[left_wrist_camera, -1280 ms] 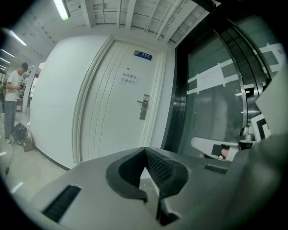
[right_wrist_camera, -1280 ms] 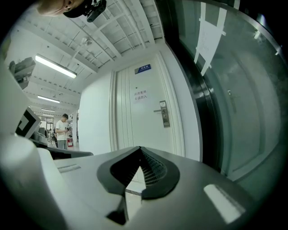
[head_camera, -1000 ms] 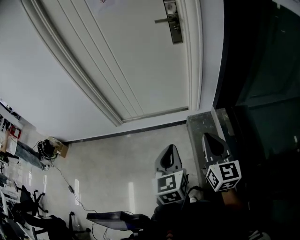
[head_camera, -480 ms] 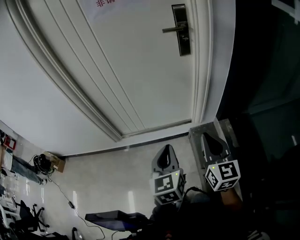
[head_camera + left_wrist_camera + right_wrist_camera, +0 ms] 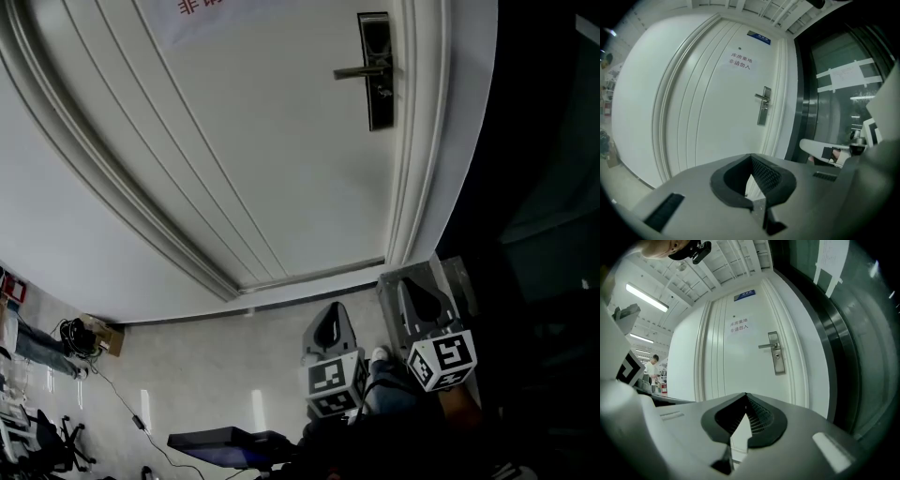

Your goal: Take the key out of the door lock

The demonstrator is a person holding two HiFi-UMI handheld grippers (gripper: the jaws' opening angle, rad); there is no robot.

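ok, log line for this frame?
stage: before reach | left gripper: shut, empty | right gripper: shut, empty | door lock: ahead, untouched | key: too small to tell

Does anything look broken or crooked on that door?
No, nothing stands out. The door is shut, its handle sits about level, the lock plate is straight, and the paper sign lies flat.
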